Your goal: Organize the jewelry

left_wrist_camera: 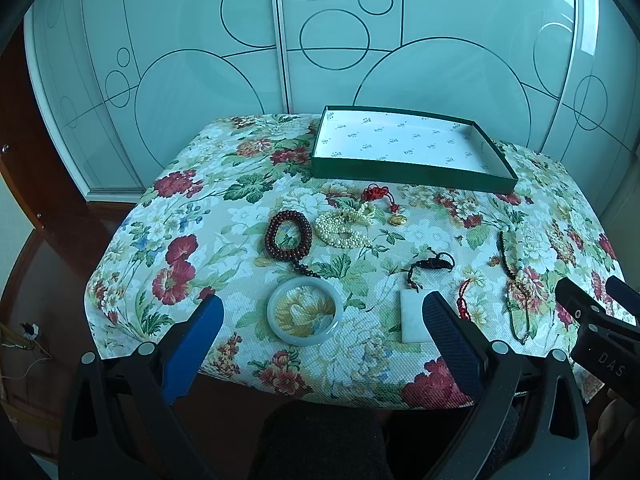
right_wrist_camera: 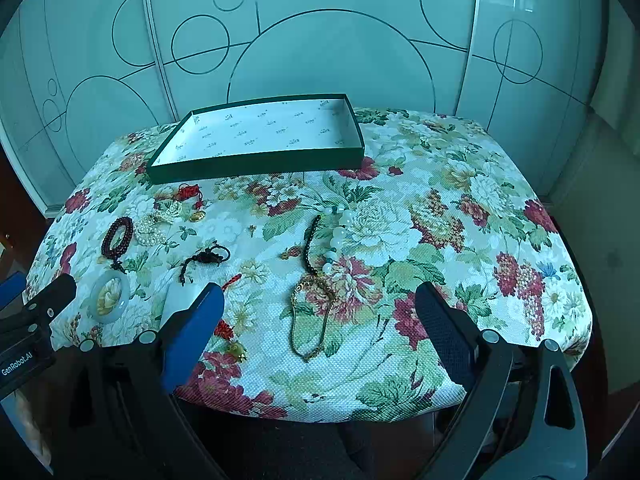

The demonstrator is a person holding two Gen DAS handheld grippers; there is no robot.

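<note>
Jewelry lies loose on a floral tablecloth. A pale jade bangle [left_wrist_camera: 305, 311] lies between the open jaws of my left gripper [left_wrist_camera: 322, 320], near the front edge. Beyond it lie a dark red bead bracelet [left_wrist_camera: 287, 235], a pearl strand [left_wrist_camera: 344, 226], a red knot with a gold charm [left_wrist_camera: 386, 202] and a white pendant on a dark cord [left_wrist_camera: 414, 314]. My right gripper [right_wrist_camera: 318, 320] is open and empty over a gold chain [right_wrist_camera: 310, 320]; a white and green bead necklace [right_wrist_camera: 334, 240] lies beyond it. An empty green box [left_wrist_camera: 408, 148] stands at the back and also shows in the right wrist view [right_wrist_camera: 256, 136].
The table [right_wrist_camera: 460, 208] is small, with edges close on all sides. Frosted glass sliding doors [left_wrist_camera: 280, 40] stand right behind it. A red cord charm [right_wrist_camera: 228, 328] lies by the right gripper's left finger. The other gripper shows at each view's edge.
</note>
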